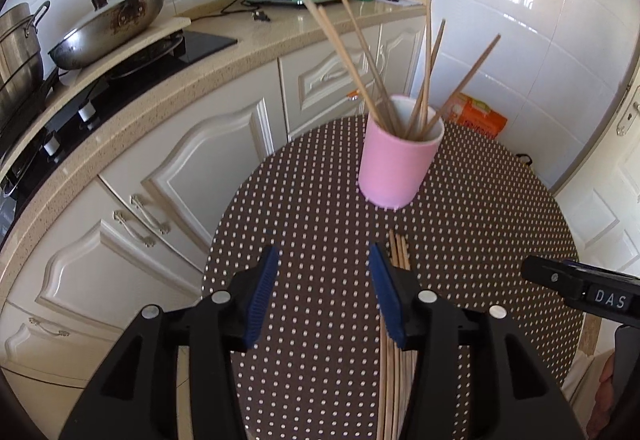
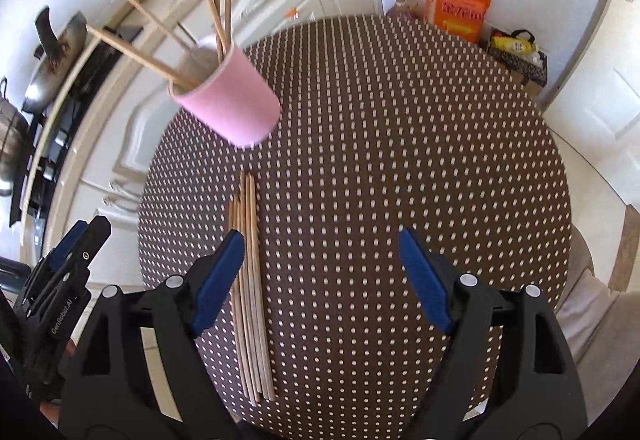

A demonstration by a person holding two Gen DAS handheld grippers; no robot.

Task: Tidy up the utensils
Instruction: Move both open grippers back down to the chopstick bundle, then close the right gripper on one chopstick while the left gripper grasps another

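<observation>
Pink cup [image 2: 228, 102] w/ chopsticks is standing beyond the loose chopstick bundle [image 2: 250, 280], left gripper [image 1: 324, 296] and right gripper [image 2: 322, 276] hovering w/ jaws apart, dotted table [image 2: 400, 160] lying bare rightward.

I see the cup [image 2: 229, 100] standing on the table [image 2: 400, 160] with chopsticks [image 1: 424, 80] inside; a bundle of chopsticks [image 2: 250, 280] lies flat before it, nearer me.

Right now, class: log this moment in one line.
left tool: open | right tool: open | loose chopsticks: on table | pink cup: upright
</observation>
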